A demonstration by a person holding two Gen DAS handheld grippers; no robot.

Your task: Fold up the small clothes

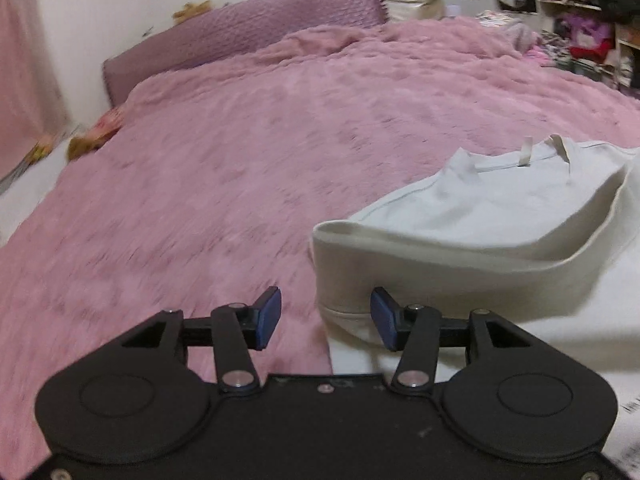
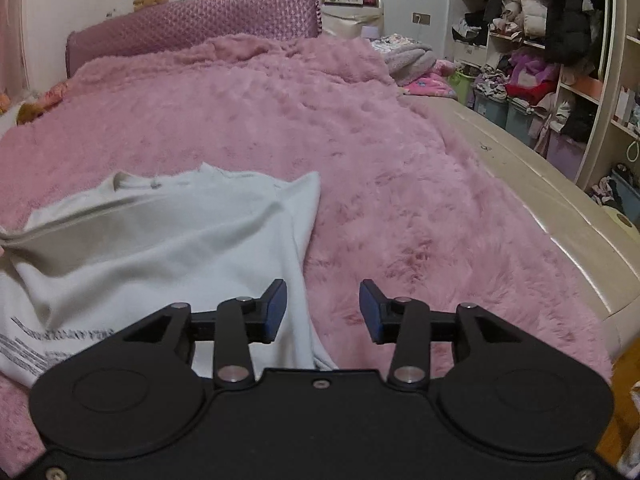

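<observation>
My left gripper (image 1: 326,318) and right gripper (image 2: 323,311) gape empty: white top (image 2: 160,240) dropped on pink blanket (image 2: 400,160), half-folded.

The blanket (image 2: 400,128) over the bed is pink, long-piled fleece, shaggy and matt, and at its twelve o'clock the headboard (image 2: 224,20) wears a mauve quilted cloth with a bobbled surface. The white garment (image 2: 180,240) is smooth, matt knit cloth with grey print. The left tongs (image 1: 326,318) and right tongs (image 2: 323,310) are matt black plastic with bright metal rivets and blue rubbery pads (image 2: 276,312).
</observation>
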